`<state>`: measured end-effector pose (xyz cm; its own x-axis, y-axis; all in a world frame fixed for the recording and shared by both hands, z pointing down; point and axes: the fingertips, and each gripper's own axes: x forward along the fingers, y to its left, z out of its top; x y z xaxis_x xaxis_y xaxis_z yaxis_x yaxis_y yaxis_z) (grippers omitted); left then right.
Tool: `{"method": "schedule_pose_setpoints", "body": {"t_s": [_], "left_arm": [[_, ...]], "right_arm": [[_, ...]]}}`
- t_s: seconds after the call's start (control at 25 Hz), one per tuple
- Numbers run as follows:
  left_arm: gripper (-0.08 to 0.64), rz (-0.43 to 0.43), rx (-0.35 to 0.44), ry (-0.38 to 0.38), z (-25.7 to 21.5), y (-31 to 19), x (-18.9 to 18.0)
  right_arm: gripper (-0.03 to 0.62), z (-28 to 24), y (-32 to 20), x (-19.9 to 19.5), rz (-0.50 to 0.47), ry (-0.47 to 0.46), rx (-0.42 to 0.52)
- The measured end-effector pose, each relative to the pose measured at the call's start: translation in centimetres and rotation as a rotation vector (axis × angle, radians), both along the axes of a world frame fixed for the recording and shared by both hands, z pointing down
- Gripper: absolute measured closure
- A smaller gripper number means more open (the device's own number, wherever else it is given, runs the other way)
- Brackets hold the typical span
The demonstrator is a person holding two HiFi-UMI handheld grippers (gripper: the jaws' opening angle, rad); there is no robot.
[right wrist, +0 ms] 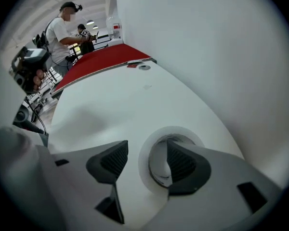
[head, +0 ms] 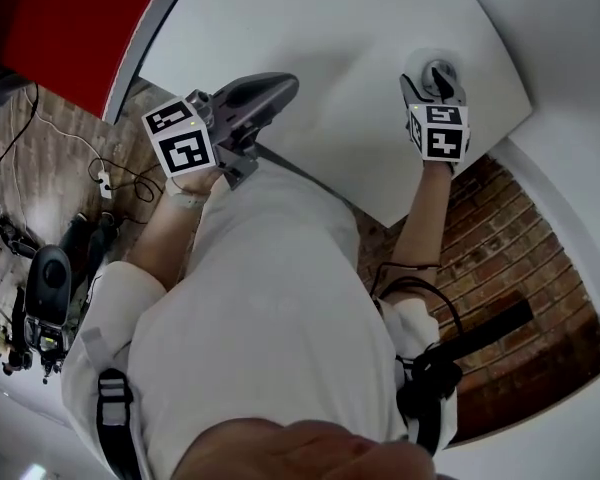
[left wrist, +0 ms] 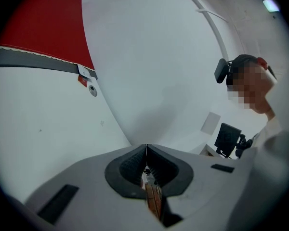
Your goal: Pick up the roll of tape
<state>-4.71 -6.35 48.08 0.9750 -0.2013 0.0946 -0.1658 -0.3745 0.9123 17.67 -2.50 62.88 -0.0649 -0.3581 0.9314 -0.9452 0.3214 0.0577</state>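
The roll of tape (right wrist: 143, 162) is a white ring lying flat on the white table (head: 330, 28), near its right edge. In the head view only the roll's rim (head: 417, 63) shows above my right gripper (head: 437, 76). My right gripper (right wrist: 147, 150) points steeply down with its jaws open: one jaw stands inside the roll's hole and the other outside, clear of the roll's wall. My left gripper (head: 265, 93) hovers over the table's left edge, pointing level. In the left gripper view its jaws (left wrist: 146, 150) are shut with nothing between them.
A red surface (head: 70, 18) borders the table at the far left. Brick floor (head: 500, 228) shows past the table's near edge, with cables and equipment (head: 45, 288) at the left. Other people (right wrist: 62, 28) stand far off beyond the table.
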Motion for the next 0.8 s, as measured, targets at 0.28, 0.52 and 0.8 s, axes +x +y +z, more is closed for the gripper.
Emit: {"method": "schedule_pose_setpoints", "body": {"t_s": [0.28, 0.52, 0.8], "left_arm": [[0.552, -0.006, -0.015, -0.014, 1.1, 0.6, 0.4], [0.552, -0.012, -0.028, -0.016, 1.9, 0.6, 0.8], [0.552, -0.017, -0.035, -0.024, 2.3, 0.9, 0.8]], "right_arm": [[0.356, 2.9, 0.3, 0.8, -0.062, 0.067, -0.077], [0.356, 3.5, 0.0, 0.9, -0.147, 0.160, -0.127], [0.356, 4.3, 0.8, 0.6, -0.245, 0.236, -0.201]]}}
